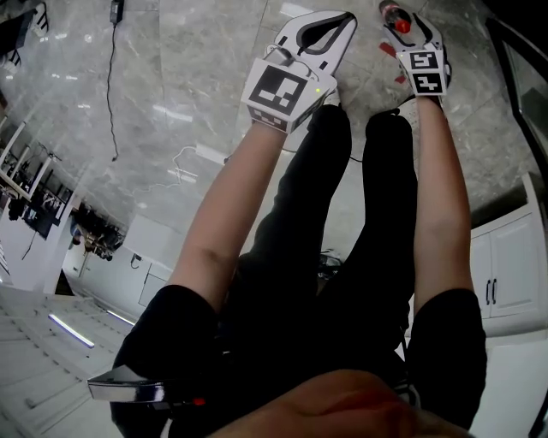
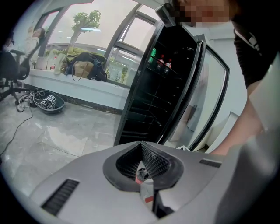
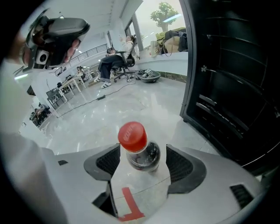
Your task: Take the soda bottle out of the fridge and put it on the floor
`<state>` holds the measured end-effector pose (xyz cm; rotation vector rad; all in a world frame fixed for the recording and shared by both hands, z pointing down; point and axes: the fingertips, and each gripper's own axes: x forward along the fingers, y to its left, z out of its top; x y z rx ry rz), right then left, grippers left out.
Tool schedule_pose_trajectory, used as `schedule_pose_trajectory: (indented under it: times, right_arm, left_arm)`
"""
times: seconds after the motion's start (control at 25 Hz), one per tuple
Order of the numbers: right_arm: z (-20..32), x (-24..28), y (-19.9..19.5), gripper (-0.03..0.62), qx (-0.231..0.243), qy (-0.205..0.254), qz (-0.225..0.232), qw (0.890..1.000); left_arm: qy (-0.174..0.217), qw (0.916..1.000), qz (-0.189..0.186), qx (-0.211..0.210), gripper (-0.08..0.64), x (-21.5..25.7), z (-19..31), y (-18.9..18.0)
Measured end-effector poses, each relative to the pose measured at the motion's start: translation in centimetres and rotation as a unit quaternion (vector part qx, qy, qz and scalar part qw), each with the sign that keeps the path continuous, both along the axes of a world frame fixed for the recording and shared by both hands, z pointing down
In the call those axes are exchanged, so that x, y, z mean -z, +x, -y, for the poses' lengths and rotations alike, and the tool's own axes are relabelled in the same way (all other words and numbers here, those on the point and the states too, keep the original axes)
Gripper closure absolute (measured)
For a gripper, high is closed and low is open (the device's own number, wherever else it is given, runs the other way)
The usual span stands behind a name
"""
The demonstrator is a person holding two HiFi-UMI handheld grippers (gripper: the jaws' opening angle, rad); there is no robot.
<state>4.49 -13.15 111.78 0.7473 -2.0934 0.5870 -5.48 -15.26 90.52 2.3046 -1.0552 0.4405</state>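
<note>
My right tongs (image 3: 144, 168) grip the soda bottle (image 3: 133, 138) near the open fridge (image 3: 236, 83). My left tongs (image 2: 142, 153) are closed and empty above the floor (image 2: 52, 135).

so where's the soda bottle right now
The dark, red-capped plastic soda bottle sits gripped in the right gripper's tongs, outside the open black fridge, top right in the head view.

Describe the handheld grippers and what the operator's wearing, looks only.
Left gripper and right gripper: white-grey moulded plastic shells, black ribbed jaw pads, a cube of black-and-white square markers at the back. Black short sleeves, black trousers.
</note>
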Motion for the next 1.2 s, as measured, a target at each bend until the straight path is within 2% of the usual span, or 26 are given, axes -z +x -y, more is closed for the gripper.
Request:
schedule_pose_trajectory:
  times: [0.2,0.48,0.72,1.0,1.2]
  right_arm:
    - [0.2,7.5,0.0,0.285,0.002,0.020,0.016,1.000]
    - [1.1,26.1,-1.2,0.287,-0.011,0.093,0.096,0.991]
    - [0.9,43.7,-0.8,0.287,-0.034,0.152,0.163,0.974]
    - [-0.2,63.1,-0.2,0.297,-0.049,0.232,0.227,0.945]
    - [-2.1,73.7,-1.3,0.452,-0.046,0.290,0.259,0.920]
  left_arm:
    - [0.011,0.9999,-0.003,0.012,0.558,5.0,0.0,-0.2]
    - [0.039,0.9991,-0.015,0.004,0.560,15.8,-0.3,1.8]
    - [0.092,0.9952,-0.030,-0.019,0.558,28.7,-0.7,2.9]
    - [0.146,0.9864,-0.058,-0.049,0.559,43.4,-2.3,2.9]
    - [0.191,0.9747,-0.084,-0.081,0.560,52.6,-3.4,2.6]
